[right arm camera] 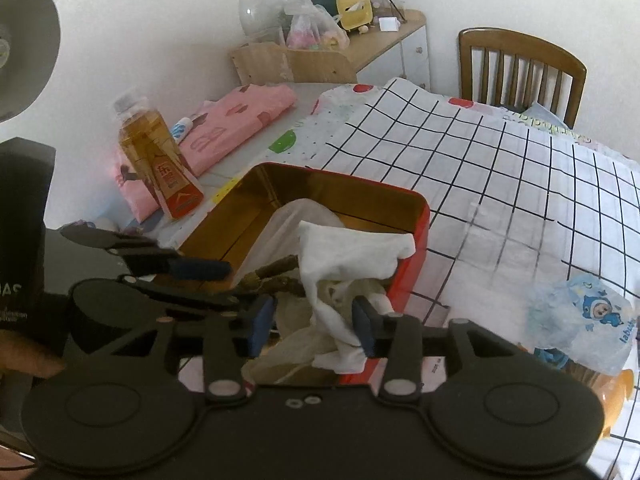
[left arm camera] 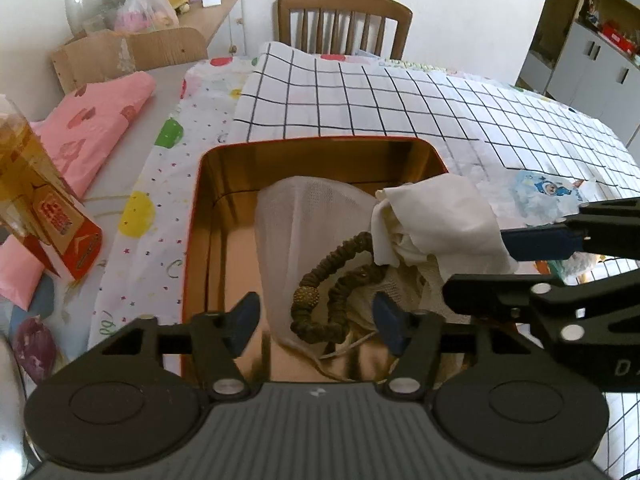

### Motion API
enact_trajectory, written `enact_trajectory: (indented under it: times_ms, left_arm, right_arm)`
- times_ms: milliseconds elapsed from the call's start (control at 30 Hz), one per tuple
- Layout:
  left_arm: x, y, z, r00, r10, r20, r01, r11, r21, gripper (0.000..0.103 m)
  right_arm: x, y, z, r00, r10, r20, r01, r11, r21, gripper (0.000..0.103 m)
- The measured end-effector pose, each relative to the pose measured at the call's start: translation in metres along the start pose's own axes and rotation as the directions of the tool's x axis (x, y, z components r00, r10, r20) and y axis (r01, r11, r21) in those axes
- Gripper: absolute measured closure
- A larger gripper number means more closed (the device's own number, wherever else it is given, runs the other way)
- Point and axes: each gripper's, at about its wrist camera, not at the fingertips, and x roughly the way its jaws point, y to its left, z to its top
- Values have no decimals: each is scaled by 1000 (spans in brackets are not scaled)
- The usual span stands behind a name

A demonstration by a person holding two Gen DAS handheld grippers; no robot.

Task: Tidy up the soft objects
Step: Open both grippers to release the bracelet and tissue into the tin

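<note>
A red tin (left arm camera: 192, 240) with a gold inside stands on the table; it also shows in the right wrist view (right arm camera: 416, 248). In it lie a white mesh bag (left arm camera: 304, 216), a brown scrunchie (left arm camera: 340, 280) and a cream pouch (left arm camera: 400, 276). A white cloth (left arm camera: 436, 220) hangs over the tin's right rim. My left gripper (left arm camera: 318, 324) is open above the scrunchie, holding nothing. My right gripper (right arm camera: 314, 326) is open at the tin's near corner, its jaws on either side of the white cloth (right arm camera: 348, 256), which hangs between them.
A tea bottle (right arm camera: 156, 152) and folded pink cloth (right arm camera: 240, 116) lie left of the tin. A checked cloth (left arm camera: 400, 108) covers the table behind. A blue printed tissue pack (right arm camera: 584, 320) lies to the right. A wooden chair (left arm camera: 344, 20) stands at the far edge.
</note>
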Motion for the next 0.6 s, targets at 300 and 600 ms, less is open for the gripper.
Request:
enact_trajectory:
  times_ms: [300,600]
  left_arm:
    - [-26,-3,-1,999,9,46,-9,1000,-13,37]
    - [-62,-20,2,991,13,132,-11,1000,-15,37]
  right_arm:
    - [-26,-1,-2,999,22,41,-22,1000,8,44]
    - [-67,-6,-7,992,33,120,-34,999,5,38]
